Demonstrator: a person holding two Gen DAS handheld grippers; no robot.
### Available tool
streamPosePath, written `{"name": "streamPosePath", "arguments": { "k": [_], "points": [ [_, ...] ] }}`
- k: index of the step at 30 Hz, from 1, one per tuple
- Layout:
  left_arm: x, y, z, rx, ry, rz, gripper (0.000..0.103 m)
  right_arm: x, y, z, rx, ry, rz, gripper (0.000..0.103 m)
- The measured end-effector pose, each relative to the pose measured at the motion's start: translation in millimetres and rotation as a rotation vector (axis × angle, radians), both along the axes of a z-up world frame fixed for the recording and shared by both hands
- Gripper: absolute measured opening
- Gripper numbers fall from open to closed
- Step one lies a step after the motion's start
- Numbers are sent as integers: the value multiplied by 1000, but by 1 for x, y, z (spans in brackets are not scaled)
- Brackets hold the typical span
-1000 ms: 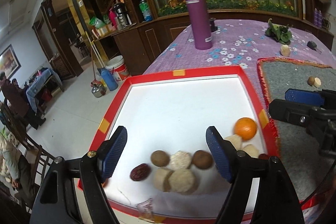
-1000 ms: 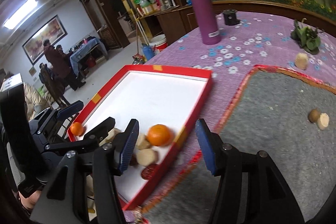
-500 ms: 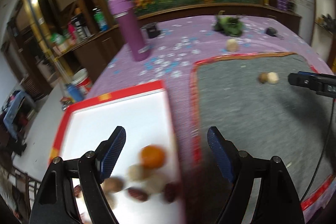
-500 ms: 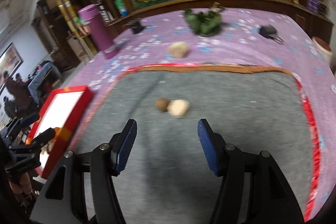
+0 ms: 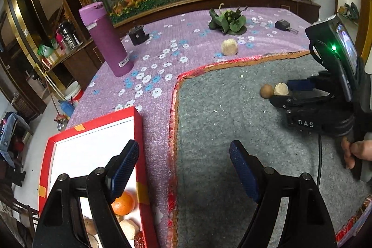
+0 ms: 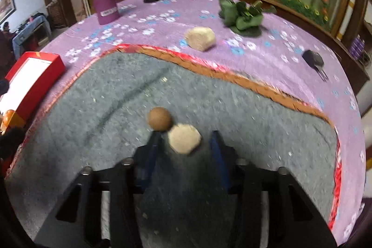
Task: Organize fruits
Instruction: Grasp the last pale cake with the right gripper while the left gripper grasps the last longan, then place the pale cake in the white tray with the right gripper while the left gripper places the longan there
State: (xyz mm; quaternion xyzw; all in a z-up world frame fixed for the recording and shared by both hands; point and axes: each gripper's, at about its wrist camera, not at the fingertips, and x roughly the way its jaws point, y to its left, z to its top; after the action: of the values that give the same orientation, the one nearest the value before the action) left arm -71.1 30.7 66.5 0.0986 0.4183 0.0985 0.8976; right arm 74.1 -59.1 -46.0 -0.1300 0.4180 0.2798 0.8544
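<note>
A beige fruit piece (image 6: 184,138) and a round brown fruit (image 6: 160,119) lie touching on the grey mat (image 6: 116,94). My right gripper (image 6: 184,147) is open and low over the mat, with the beige piece between its blue fingers (image 6: 152,150); the brown fruit sits just past the left fingertip. The left wrist view shows that gripper (image 5: 300,91) reaching the same pair (image 5: 266,91). My left gripper (image 5: 183,169) hangs open and empty over the mat's left edge. The red tray (image 5: 139,131) holds an orange (image 5: 123,202) and several small fruits.
Another beige piece (image 6: 200,38) rests on the purple flowered cloth beyond the mat. A purple flask (image 5: 104,38), green leaves (image 5: 229,20), a black key (image 5: 284,26) and a small black object (image 5: 138,35) stand further back. A hand (image 5: 355,152) holds the right gripper.
Both grippers swung right, away from the tray and over the grey mat. The right gripper moved forward and down until the beige piece came between its fingers, which stand closer together.
</note>
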Motion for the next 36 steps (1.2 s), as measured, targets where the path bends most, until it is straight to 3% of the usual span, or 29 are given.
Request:
{"name": "streamPosePath", "arguments": {
  "k": [1,5,9,13,16,18,23,27,36],
  "points": [
    [4,-3,-1,-3,8,-9,80,2,-4,1,20,2,-7,28],
    [20,-22,-3,-21,36,-81,80,15,-35,6,145,35,-84,28],
    [48,-41,-7,-48,55,-116,80,34,-77,5,349,140,-163,28],
    [77,-61,-16,-81,72,-161,79,46,-94,0,456,231,-210,28],
    [95,-73,-24,-95,83,-174,69,46,-100,7,488,214,-223,28],
    [107,-76,-31,-106,105,-165,46,46,-104,9,515,219,-228,28],
    [120,-83,-46,-137,140,-164,21,48,-106,6,547,256,-222,28],
    [114,-91,-48,-90,109,-183,20,44,-104,9,544,243,-208,28],
    [84,-73,-27,-140,46,-146,20,38,-94,13,465,155,-201,28]
  ]
}}
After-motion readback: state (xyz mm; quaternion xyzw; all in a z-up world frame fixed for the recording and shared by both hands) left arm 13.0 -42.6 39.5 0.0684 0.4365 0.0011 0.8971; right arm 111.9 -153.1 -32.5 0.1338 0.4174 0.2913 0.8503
